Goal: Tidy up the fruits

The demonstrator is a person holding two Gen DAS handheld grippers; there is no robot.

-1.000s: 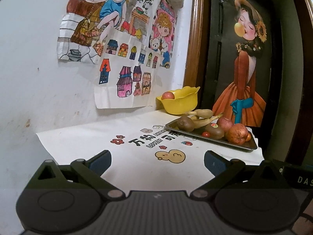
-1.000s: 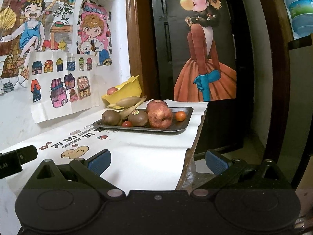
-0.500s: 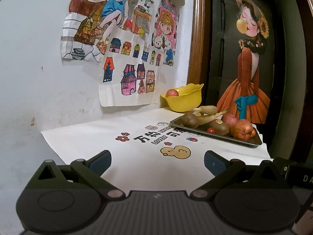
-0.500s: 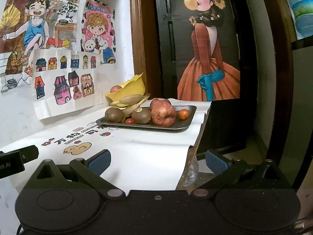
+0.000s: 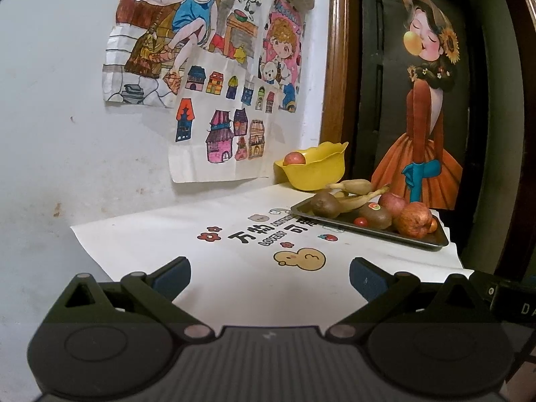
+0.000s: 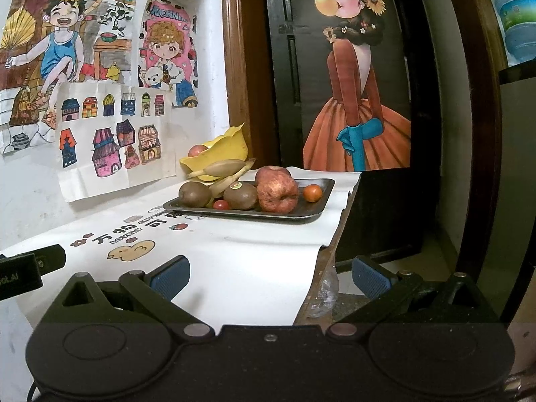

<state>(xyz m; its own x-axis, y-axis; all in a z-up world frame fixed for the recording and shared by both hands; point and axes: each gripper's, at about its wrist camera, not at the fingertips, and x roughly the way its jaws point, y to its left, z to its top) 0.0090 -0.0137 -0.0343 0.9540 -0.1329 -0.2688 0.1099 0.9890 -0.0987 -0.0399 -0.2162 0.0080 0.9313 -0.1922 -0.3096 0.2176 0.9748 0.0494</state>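
Tray (image 6: 311, 216): two kiwis (image 6: 194, 194), two apples (image 6: 278, 192), two bananas (image 6: 222, 167), two small tomatoes (image 6: 312, 193). Yellow bowl (image 6: 227, 149): one apple (image 6: 197, 150).

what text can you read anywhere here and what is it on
"万物可爱" with "LOVELY" beneath: white table cover, partly hidden by the tray.
"MORNIN": pink wall drawing.
"DA": other tool's body, cut off.
"GLAI": other tool's body, cut off.
Kiwi sticker: too small to read.
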